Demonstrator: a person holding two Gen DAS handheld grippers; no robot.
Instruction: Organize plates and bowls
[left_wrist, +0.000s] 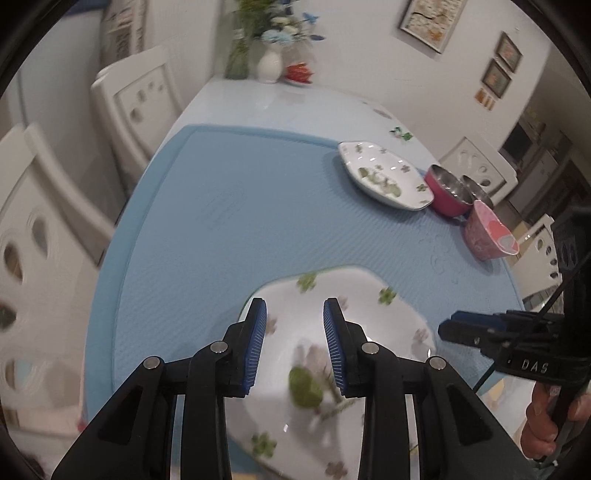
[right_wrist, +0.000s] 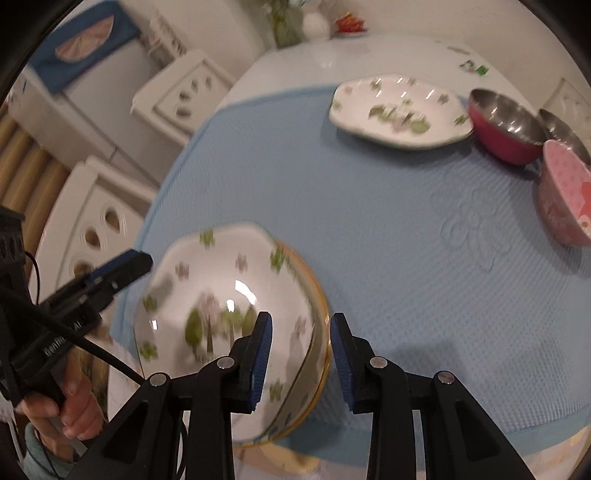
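Plates: near plate stacking on a gold-rimmed one; far plate and bowls waiting. Your left gripper and right gripper are hanging apart, empty.

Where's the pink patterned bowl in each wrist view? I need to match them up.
Left wrist: pink patterned bowl at right of centre, near the mat's right edge.
Right wrist: pink patterned bowl at far right, partly cut off.
Shared landmark: the red steel-lined bowl right behind it.
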